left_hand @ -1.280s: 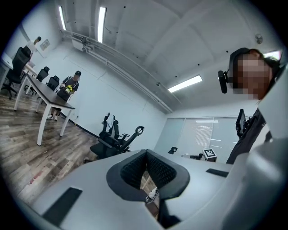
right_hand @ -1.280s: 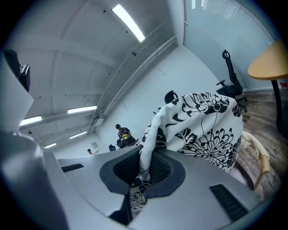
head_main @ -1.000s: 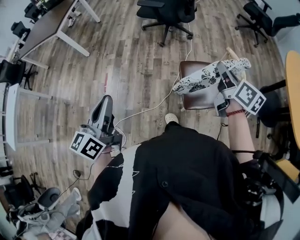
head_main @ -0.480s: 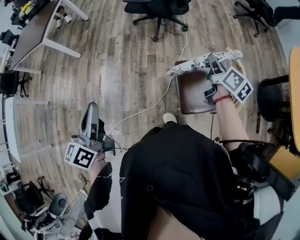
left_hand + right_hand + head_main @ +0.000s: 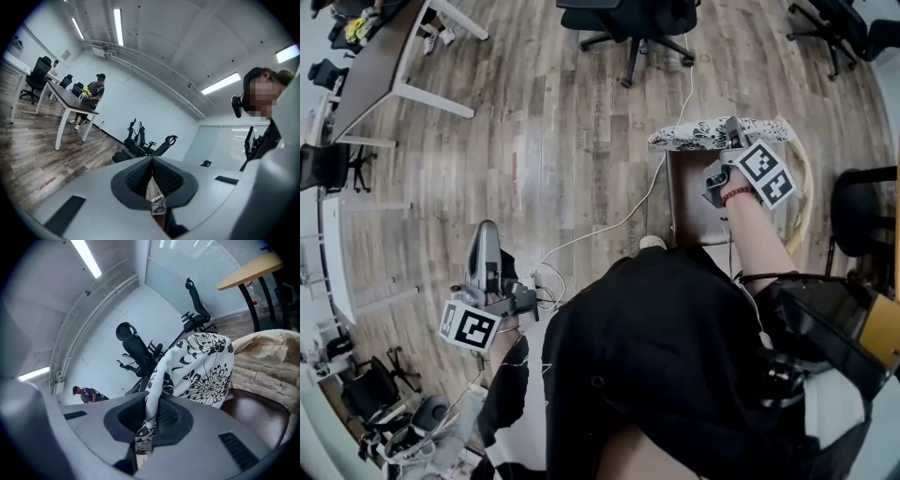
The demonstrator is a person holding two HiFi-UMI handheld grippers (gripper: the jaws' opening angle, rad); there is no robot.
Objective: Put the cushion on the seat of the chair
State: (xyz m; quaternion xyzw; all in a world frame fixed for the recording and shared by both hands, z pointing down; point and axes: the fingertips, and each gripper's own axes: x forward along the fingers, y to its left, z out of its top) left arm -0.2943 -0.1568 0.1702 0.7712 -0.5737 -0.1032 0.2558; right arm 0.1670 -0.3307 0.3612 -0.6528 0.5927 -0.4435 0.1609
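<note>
The cushion (image 5: 712, 133), white with a black flower print, hangs edge-on over the far edge of the chair's brown seat (image 5: 698, 206). My right gripper (image 5: 733, 142) is shut on the cushion's near edge. In the right gripper view the fabric (image 5: 201, 371) is pinched between the pads of that gripper (image 5: 152, 411), and the brown seat (image 5: 262, 413) lies just below it. My left gripper (image 5: 485, 230) hovers over the floor well left of the chair, shut and holding nothing; in its own view its pads meet (image 5: 152, 161).
The chair has a tan woven back (image 5: 802, 187). A white cable (image 5: 609, 220) runs across the wood floor. A black office chair (image 5: 633, 23) stands beyond, a table (image 5: 384, 61) at the far left, and another dark chair (image 5: 862, 206) at the right. A person (image 5: 93, 91) stands by a table.
My right gripper has lowered with the cushion toward the seat, and the cushion has turned from face-up to edge-on. My left gripper has drifted a little lower left in the picture.
</note>
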